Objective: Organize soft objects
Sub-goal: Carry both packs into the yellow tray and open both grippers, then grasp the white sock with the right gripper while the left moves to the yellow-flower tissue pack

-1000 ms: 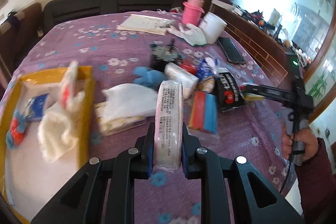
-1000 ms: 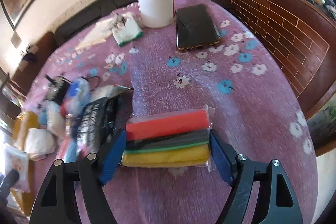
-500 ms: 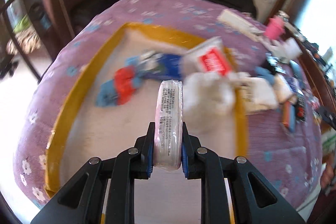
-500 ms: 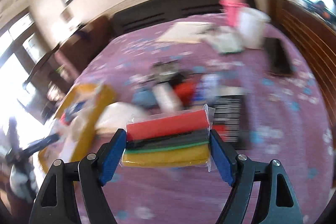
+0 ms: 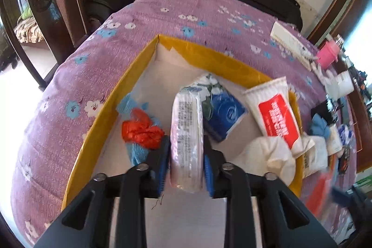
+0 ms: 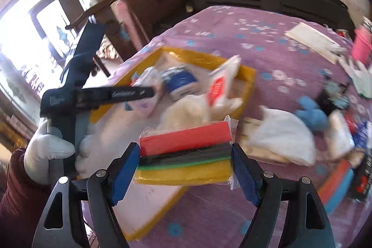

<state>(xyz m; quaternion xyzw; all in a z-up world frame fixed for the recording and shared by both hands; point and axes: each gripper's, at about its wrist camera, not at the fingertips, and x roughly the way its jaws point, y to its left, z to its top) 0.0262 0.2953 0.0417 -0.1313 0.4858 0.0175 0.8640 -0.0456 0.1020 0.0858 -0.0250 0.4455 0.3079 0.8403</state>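
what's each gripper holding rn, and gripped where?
Left gripper: white tissue pack, held on edge, pinched across its flat faces at the near end. Right gripper: bagged sponge stack, clamped across its two short ends.
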